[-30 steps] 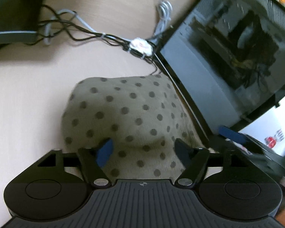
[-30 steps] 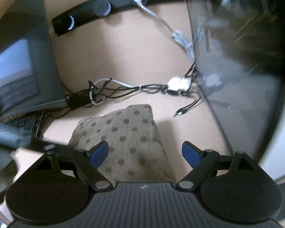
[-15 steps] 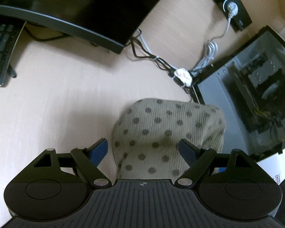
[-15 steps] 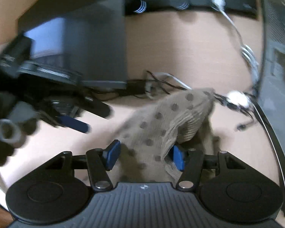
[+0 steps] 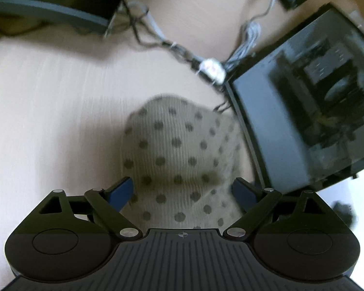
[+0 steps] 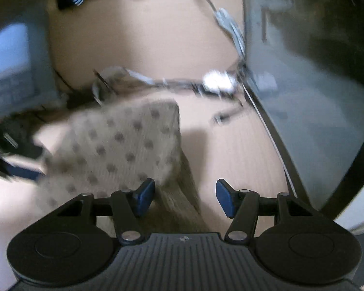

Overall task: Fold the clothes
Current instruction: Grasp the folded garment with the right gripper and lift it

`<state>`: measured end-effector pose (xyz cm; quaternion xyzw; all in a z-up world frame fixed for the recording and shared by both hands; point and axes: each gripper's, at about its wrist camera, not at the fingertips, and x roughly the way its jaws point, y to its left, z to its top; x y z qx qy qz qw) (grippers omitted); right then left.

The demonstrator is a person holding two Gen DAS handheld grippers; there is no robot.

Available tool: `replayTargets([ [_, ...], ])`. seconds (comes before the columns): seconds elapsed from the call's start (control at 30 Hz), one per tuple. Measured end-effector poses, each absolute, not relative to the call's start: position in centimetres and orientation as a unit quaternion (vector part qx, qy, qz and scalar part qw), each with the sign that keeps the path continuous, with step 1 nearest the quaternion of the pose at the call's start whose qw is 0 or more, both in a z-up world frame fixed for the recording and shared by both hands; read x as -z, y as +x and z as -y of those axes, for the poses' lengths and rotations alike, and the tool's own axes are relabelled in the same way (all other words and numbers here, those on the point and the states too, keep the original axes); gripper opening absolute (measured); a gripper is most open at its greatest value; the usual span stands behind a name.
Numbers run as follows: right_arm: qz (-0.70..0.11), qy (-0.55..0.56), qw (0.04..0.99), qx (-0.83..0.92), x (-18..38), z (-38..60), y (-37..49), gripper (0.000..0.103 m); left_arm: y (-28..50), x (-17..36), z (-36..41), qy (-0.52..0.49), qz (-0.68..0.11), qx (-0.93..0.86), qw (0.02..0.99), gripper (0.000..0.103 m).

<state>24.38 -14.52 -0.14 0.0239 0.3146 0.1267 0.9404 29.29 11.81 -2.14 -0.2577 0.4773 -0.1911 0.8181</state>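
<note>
A beige knit garment with grey dots [image 5: 179, 155] lies folded on the light wooden desk [image 5: 48, 121]. My left gripper [image 5: 183, 191] is open, its blue fingers on either side of the garment's near part. In the right wrist view the garment [image 6: 123, 143] lies left of centre, with a folded edge running toward the camera. My right gripper [image 6: 185, 197] is open, its left finger [image 6: 144, 195] at the garment's near right edge, its right finger over bare desk. The right wrist view is blurred.
A dark glass-sided computer case [image 5: 310, 111] stands right of the garment, also seen in the right wrist view [image 6: 303, 84]. A tangle of cables with a white tie [image 5: 211, 69] lies behind the garment. A monitor base [image 5: 48, 12] is at the far left.
The right gripper has let go of the garment and opened; the garment now lies flatter. The left gripper has moved closer over the garment and stays open. Both views are blurred by motion.
</note>
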Motion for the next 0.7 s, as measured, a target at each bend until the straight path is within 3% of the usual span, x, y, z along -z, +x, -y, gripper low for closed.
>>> replayTargets([
  [0.2,-0.270,0.040,0.947,-0.169,-3.7,13.4,26.0,0.057,28.2,3.1,-14.1,-0.290,-0.464,0.186,0.816,0.093],
  [0.33,-0.284,0.015,0.939,-0.194,-3.4,10.8,28.4,0.057,26.7,4.0,-16.1,-0.305,-0.463,0.173,0.814,0.093],
  [0.5,-0.337,-0.131,0.920,-0.153,1.5,7.3,31.8,0.057,24.2,4.9,-16.6,-0.309,-0.465,0.186,0.808,0.093],
  [0.7,-0.237,-0.284,0.877,-0.307,-3.7,3.7,25.1,0.059,22.2,4.6,-20.3,-0.347,-0.433,0.132,0.821,0.094],
])
